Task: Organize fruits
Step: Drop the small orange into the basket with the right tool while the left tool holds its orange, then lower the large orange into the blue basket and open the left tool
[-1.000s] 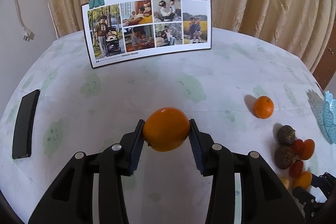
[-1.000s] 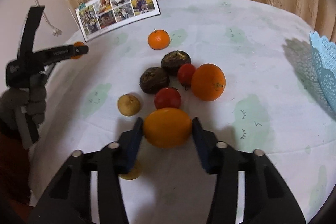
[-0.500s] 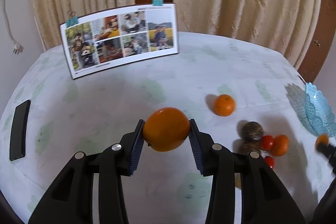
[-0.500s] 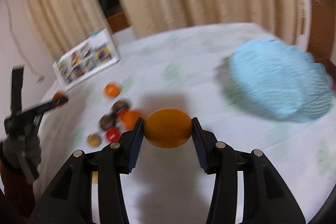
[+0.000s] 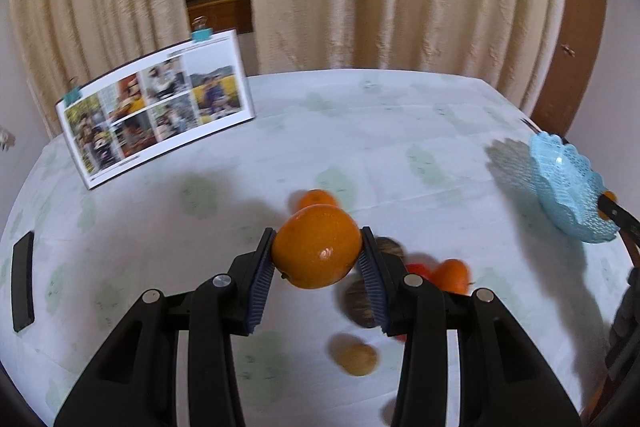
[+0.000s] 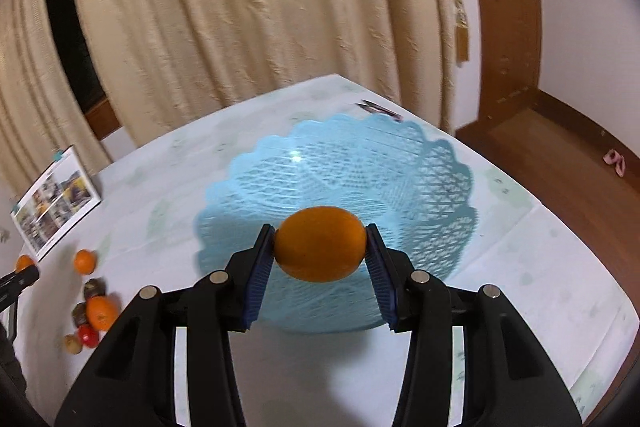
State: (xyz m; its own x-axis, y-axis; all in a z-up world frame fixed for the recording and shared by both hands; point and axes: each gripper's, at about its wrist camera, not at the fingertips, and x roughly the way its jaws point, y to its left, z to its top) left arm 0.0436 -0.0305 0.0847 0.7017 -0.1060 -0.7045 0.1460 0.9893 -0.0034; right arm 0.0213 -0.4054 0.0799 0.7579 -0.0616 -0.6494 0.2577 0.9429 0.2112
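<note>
Gripping an orange [image 5: 318, 247] between its pads, the left claw [image 5: 318, 259] hangs above loose fruit [image 5: 450, 275] on the bench [image 5: 160, 227]. Right claw [image 6: 320, 251], closed on a yellow-orange fruit [image 6: 320, 243], hovers over the blue lattice basket [image 6: 360, 163], whose visible interior holds nothing.

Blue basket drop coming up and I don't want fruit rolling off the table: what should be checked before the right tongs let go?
1. Right tongs grip the oval orange fruit firmly: ok.
2. Fruit sits in front of the blue basket in the view: ok.
3. Fruit low enough over the basket to release: cannot tell.
4. Basket bowl free of other fruit: ok.
5. Left tongs, holding the round orange, clear of the basket: ok.
</note>
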